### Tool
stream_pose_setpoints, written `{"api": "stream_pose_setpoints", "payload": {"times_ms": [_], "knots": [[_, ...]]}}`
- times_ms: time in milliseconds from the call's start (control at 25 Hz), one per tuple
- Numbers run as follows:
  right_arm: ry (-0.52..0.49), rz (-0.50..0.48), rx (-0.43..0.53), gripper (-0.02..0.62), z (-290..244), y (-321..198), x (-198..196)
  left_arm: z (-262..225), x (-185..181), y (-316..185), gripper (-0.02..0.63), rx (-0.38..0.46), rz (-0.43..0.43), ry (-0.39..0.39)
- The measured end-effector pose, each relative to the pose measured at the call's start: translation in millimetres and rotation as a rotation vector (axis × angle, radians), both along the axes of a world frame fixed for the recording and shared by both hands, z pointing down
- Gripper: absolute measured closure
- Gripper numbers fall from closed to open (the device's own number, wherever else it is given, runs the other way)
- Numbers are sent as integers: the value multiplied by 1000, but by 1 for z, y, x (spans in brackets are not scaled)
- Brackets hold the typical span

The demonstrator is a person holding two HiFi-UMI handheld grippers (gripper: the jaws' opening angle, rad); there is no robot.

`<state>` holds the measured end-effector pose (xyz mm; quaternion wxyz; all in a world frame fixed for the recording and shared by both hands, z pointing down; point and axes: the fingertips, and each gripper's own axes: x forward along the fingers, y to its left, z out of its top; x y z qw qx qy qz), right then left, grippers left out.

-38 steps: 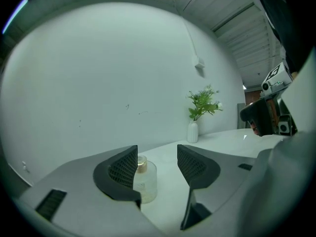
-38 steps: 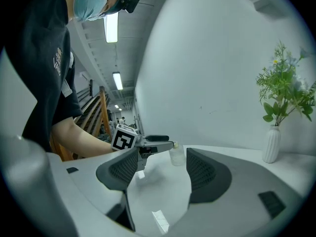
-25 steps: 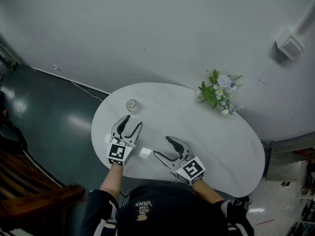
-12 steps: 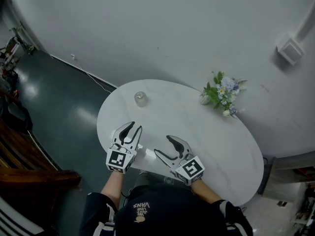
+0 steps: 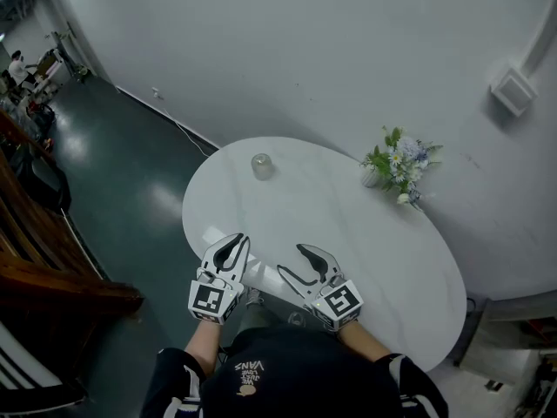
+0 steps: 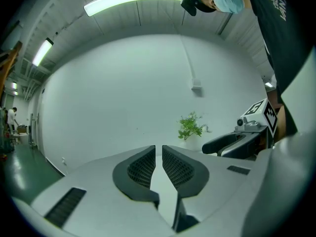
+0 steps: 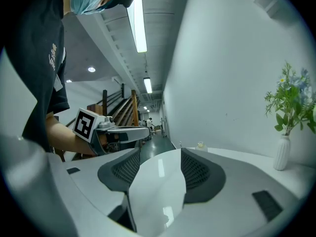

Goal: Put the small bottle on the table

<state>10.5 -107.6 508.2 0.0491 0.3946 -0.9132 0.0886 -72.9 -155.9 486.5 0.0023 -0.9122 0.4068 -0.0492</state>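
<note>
Already the small bottle (image 5: 262, 165) stands on the table (image 5: 365, 233), well ahead of the left gripper (image 5: 233, 243), whose empty jaws have just been closing to a slit. The right gripper (image 5: 292, 260) gapes empty. Best keep both clear.

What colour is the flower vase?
White; the vase shows best in the right gripper view.
</note>
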Motion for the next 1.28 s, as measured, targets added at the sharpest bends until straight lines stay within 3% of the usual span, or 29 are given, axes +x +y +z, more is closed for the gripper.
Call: {"api": "stream_pose_setpoints", "payload": {"times_ms": [440,480,560,760,960,1280], "knots": [[-6,-72,21,330,8,41,2,-5,8,63,580,-18,-44,26],[-3,-73,17,341,8,44,3,-4,9,68,580,-21,-49,28],[-13,-77,-1,430,8,52,5,-5,11,79,581,-25,-53,35],[2,-104,-4,511,14,67,11,-3,20,104,583,-36,-52,39],[6,-127,-37,529,20,80,10,-3,15,123,586,-54,-101,83],[3,-145,-92,541,34,92,12,2,14,133,586,-84,-108,50]]}}
